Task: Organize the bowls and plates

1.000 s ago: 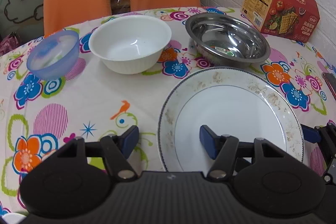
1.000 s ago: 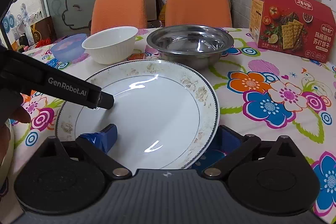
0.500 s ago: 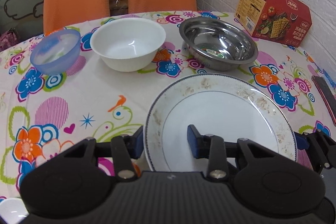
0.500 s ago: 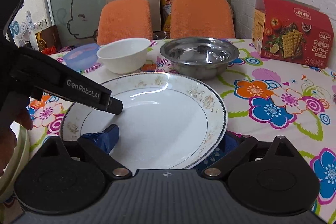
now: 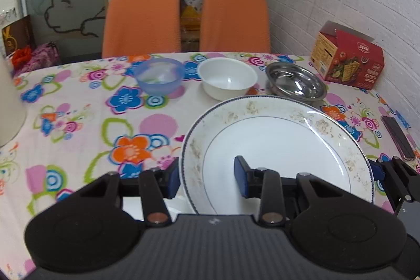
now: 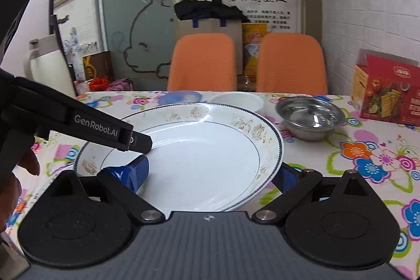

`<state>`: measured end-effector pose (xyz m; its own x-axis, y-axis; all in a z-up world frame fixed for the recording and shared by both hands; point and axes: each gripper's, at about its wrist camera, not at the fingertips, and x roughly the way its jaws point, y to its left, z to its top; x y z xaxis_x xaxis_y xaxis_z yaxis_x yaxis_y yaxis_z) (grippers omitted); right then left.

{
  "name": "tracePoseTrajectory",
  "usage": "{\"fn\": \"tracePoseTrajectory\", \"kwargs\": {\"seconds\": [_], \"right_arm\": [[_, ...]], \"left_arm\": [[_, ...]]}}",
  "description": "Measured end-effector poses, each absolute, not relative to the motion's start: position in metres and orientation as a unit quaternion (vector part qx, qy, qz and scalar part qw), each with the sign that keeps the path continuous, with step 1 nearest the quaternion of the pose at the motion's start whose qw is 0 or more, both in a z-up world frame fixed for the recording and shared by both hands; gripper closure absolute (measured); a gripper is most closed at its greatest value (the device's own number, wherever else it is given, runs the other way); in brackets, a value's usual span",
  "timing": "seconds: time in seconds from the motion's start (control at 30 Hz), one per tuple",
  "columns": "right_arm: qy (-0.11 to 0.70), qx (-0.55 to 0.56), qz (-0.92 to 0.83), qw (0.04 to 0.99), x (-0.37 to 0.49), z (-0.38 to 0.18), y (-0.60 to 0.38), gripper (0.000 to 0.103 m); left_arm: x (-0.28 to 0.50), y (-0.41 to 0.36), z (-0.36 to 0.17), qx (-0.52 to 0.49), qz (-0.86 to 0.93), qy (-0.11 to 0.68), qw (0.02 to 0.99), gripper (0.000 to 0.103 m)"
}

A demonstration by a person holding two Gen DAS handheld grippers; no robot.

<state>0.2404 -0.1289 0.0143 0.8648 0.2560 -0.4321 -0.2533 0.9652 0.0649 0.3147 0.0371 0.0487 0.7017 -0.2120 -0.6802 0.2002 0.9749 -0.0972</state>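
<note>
So, left wrist view first: the left hand-held gripper [image 5: 207,176] sits at the bottom middle of the frame, clenched on the near-left rim of the big plate [image 5: 275,148], one blue pad under the edge on the outside and the other pressed on the white inside. The plate fills the lower right and looks lifted off the floral counter [image 5: 78,109]. Behind it, across the middle of the frame, three bowls stand in a row: a blue plastic bowl [image 5: 158,76] on the left, a white bowl [image 5: 227,78] in the middle, and a steel bowl [image 5: 295,83] on the right, partly hidden by the plate's far rim. A red cracker box [image 5: 349,59] stands at the right by the brick wall, and two orange chairs [image 5: 141,20] are up top behind the counter. The other tool's tips poke in at the right edge beside the plate.

Right wrist view: the right hand-held gripper [image 6: 214,175] at the bottom is also gripping the plate [image 6: 199,156], its pads straddling the near-right rim. The left hand-held gripper [image 6: 141,154] comes in from the left edge with "GenRobot.AI" on it, pinching the opposite rim, and a hand [image 6: 15,175] shows at the far left. The steel bowl [image 6: 311,117] is at middle right, the white bowl [image 6: 237,100] and blue plastic bowl [image 6: 179,96] peek over the plate's far rim, and the cracker box [image 6: 386,88] is at the right edge.
</note>
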Motion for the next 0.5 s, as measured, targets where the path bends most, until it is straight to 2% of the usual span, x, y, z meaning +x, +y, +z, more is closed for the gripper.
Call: {"fn": "tracePoseTrajectory", "kwargs": {"seconds": [0.2,0.5], "right_arm": [[0.230,-0.003,0.199,0.953,0.226,0.005,-0.071,0.017],[0.279,-0.023,0.225,0.933,0.225,-0.028,-0.029,0.017]], "left_arm": [[0.266,0.106,0.047,-0.010,-0.040,0.359,0.933,0.067],[0.245,0.155,-0.003,-0.045,-0.002,0.393,0.919,0.067]]}}
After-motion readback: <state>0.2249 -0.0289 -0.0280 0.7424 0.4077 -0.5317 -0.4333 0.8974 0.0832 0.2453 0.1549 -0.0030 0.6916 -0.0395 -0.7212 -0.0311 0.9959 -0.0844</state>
